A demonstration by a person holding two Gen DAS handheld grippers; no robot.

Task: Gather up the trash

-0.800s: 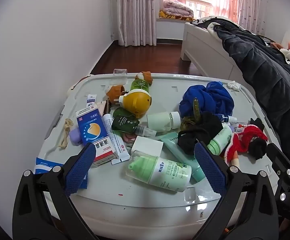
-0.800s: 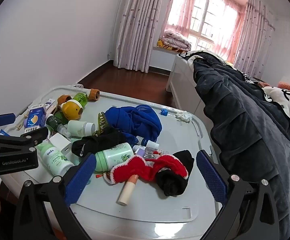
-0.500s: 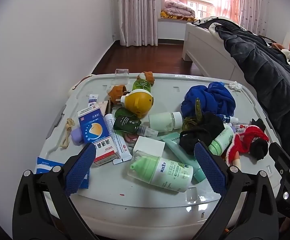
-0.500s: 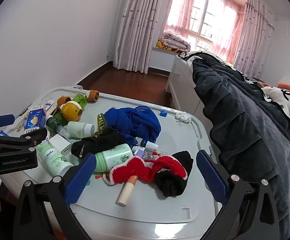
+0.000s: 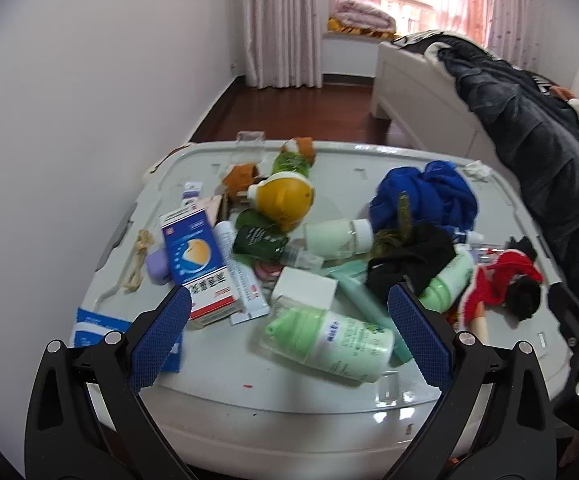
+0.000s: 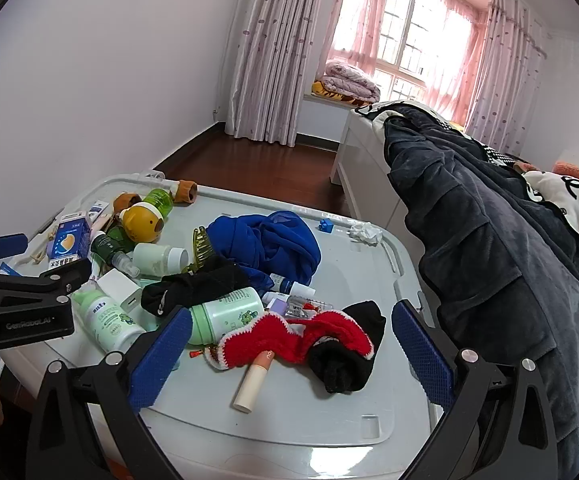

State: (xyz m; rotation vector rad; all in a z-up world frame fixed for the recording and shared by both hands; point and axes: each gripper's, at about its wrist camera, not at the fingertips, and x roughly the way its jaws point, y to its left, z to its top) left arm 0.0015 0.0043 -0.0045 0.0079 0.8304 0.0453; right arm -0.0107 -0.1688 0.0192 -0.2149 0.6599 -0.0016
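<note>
A grey storage-box lid (image 5: 329, 404) is covered in clutter. My left gripper (image 5: 288, 297) hovers open over its near edge, above a lying green pump bottle (image 5: 329, 340) and a small white box (image 5: 305, 288). Left of them lie a blue-and-white medicine box (image 5: 195, 256) and a blue packet (image 5: 93, 326). My right gripper (image 6: 291, 316) is open over a red knitted piece (image 6: 289, 336), a black sock (image 6: 341, 364) and a beige tube (image 6: 255, 376). A crumpled white tissue (image 6: 365, 232) sits at the far right edge. Nothing is between either pair of jaws.
A blue cloth (image 6: 265, 240), a yellow bear-head bottle (image 6: 143, 224), a white jar (image 6: 161, 258) and another black sock (image 6: 193, 288) crowd the lid's middle. A bed with a dark quilt (image 6: 489, 260) stands close on the right. A white wall runs along the left.
The left wrist view has shifted slightly. The items on the lid lie where they were, and both grippers stay wide open with nothing in them.
</note>
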